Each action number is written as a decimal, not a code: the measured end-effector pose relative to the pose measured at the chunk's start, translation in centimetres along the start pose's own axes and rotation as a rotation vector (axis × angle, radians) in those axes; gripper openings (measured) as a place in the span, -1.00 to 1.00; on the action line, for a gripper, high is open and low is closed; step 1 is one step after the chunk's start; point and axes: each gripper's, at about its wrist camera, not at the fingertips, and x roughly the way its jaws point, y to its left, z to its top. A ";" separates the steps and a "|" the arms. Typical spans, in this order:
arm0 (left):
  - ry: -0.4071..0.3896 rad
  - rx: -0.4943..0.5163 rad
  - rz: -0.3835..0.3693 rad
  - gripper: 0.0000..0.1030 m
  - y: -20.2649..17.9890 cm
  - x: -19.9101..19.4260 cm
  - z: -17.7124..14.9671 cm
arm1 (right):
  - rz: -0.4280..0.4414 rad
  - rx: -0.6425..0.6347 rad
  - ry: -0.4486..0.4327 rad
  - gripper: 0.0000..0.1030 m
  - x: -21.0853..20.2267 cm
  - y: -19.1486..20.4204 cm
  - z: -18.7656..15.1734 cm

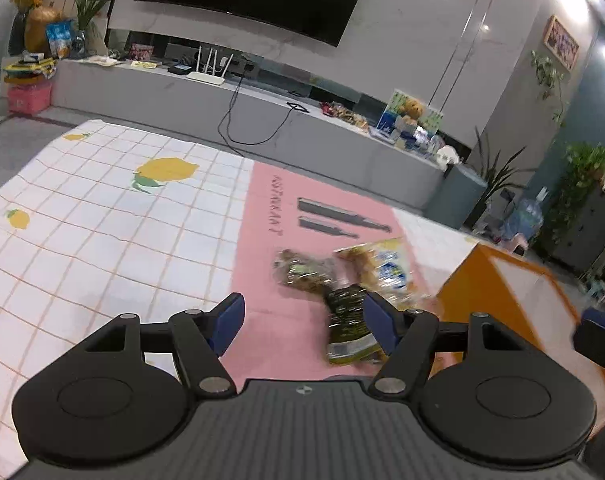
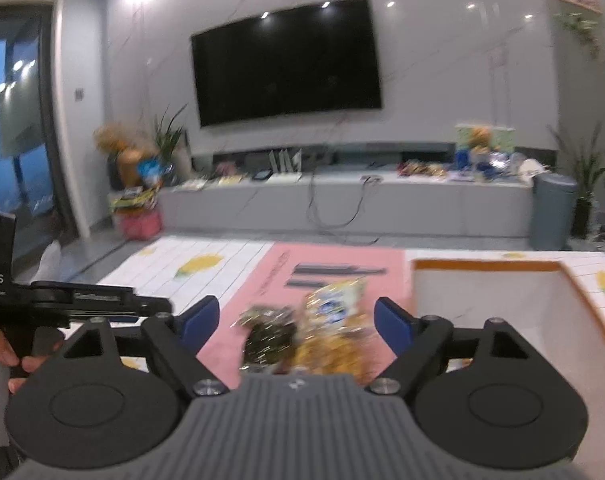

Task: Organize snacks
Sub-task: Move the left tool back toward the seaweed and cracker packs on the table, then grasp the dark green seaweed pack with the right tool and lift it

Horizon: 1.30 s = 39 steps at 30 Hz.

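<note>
Three snack packets lie on the pink mat [image 1: 262, 280]: a clear bag of brownish snacks [image 1: 302, 272], a yellow packet with a blue label [image 1: 386, 268] and a dark green packet [image 1: 348, 324]. My left gripper [image 1: 302, 320] is open above the mat, its right finger close to the dark green packet. My right gripper [image 2: 296, 324] is open above the same pile: the dark packet [image 2: 268, 338] and the yellow packet [image 2: 334, 320] lie between its fingers. An orange-rimmed box [image 2: 486, 292] with a white inside stands to the right of the pile; it also shows in the left wrist view [image 1: 502, 292].
The table has a white checked cloth with lemon prints [image 1: 102, 220]. The left gripper's body [image 2: 62, 300] and the hand holding it show at the left of the right wrist view. A grey TV bench [image 2: 342, 200] with clutter and a wall TV [image 2: 286, 64] stand behind.
</note>
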 end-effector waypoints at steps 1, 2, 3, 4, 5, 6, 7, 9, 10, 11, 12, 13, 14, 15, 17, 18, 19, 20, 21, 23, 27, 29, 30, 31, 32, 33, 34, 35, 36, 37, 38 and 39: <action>0.003 0.004 0.010 0.55 0.2 0.1 -0.1 | 0.004 -0.006 0.018 0.57 1.1 0.8 -0.1; 0.006 0.003 0.014 0.55 0.5 0.3 -0.1 | 0.010 -0.011 0.036 0.53 2.1 1.6 -0.3; 0.008 0.001 0.013 0.55 0.7 0.4 -0.1 | 0.015 -0.018 0.050 0.53 3.1 2.3 -0.5; 0.015 0.001 0.017 0.55 0.9 0.6 0.0 | 0.016 -0.029 0.064 0.53 4.2 2.9 -0.6; 0.022 0.001 0.025 0.55 1.1 0.9 0.0 | 0.014 -0.046 0.077 0.53 5.2 3.6 -0.9; 0.032 0.001 0.034 0.55 1.3 1.1 0.1 | 0.012 -0.065 0.085 0.53 6.1 4.2 -1.1; 0.041 0.002 0.043 0.55 1.4 1.4 0.2 | 0.008 -0.085 0.088 0.53 7.3 4.8 -1.4; 0.055 0.007 0.058 0.54 1.6 1.9 0.4 | -0.007 -0.098 0.113 0.53 9.6 5.2 -1.9; 0.062 0.008 0.067 0.54 1.6 2.1 0.6 | -0.021 -0.101 0.126 0.53 10.5 5.4 -2.4; 0.069 0.008 0.072 0.55 1.8 2.4 0.7 | -0.034 -0.105 0.138 0.53 11.5 5.6 -2.7; 0.075 0.008 0.075 0.54 1.8 2.7 0.8 | -0.046 -0.109 0.150 0.53 12.7 5.7 -2.9; 0.083 0.006 0.080 0.54 1.8 3.0 0.8 | -0.059 -0.113 0.159 0.55 13.6 5.8 -3.2; 0.093 0.002 0.086 0.54 1.9 3.4 0.9 | -0.079 -0.117 0.172 0.57 14.6 5.8 -3.5; 0.102 -0.004 0.090 0.54 1.9 3.6 0.9 | -0.097 -0.124 0.185 0.60 15.5 5.7 -3.7; 0.111 -0.020 0.087 0.54 2.0 4.1 0.9 | -0.149 -0.152 0.209 0.72 17.3 5.9 -4.2; 0.111 -0.022 0.085 0.54 2.0 4.2 0.8 | -0.177 -0.163 0.210 0.72 17.9 6.0 -4.5; 0.108 -0.018 0.087 0.54 2.0 4.3 0.7 | -0.193 -0.178 0.209 0.73 18.7 6.2 -4.7; 0.096 -0.009 0.099 0.54 1.9 4.3 0.6 | -0.193 -0.199 0.210 0.73 19.3 6.5 -4.8; 0.082 0.001 0.114 0.54 1.9 4.3 0.4 | -0.197 -0.225 0.210 0.73 19.9 6.8 -4.9; 0.075 0.008 0.131 0.54 1.9 4.4 0.3 | -0.224 -0.274 0.213 0.73 21.1 7.3 -5.3; 0.078 -0.023 0.124 0.54 2.4 4.4 0.5 | -0.241 -0.284 0.230 0.62 22.9 7.4 -5.8; 0.083 -0.035 0.118 0.54 2.5 4.5 0.6 | -0.227 -0.306 0.242 0.30 23.4 7.5 -6.0; 0.085 -0.037 0.116 0.54 2.5 4.5 0.6 | -0.223 -0.321 0.254 0.29 23.6 7.7 -6.2; 0.086 -0.038 0.112 0.54 2.5 4.5 0.5 | -0.227 -0.331 0.248 0.25 23.8 7.8 -6.3; 0.087 -0.036 0.111 0.54 2.4 4.5 0.5 | -0.227 -0.325 0.247 0.19 23.9 7.7 -6.3; 0.088 -0.036 0.113 0.54 2.4 4.5 0.4 | -0.223 -0.303 0.248 0.16 23.8 7.4 -6.2; 0.090 -0.037 0.113 0.54 2.3 4.5 0.3 | -0.218 -0.280 0.247 0.09 23.6 7.1 -6.1; 0.092 -0.040 0.111 0.54 2.3 4.5 0.2 | -0.209 -0.267 0.244 0.02 23.4 6.9 -6.0; 0.094 -0.047 0.108 0.54 2.3 4.5 0.1 | -0.197 -0.263 0.237 0.00 23.1 6.8 -6.1; 0.097 -0.053 0.105 0.54 2.4 4.5 0.1 | -0.178 -0.256 0.237 -0.02 22.7 6.7 -6.1; 0.100 -0.061 0.100 0.54 2.4 4.6 0.0 | -0.158 -0.248 0.242 -0.04 22.3 6.5 -6.2; 0.103 -0.066 0.096 0.54 2.5 4.6 -0.1 | -0.141 -0.243 0.246 -0.04 21.9 6.5 -6.3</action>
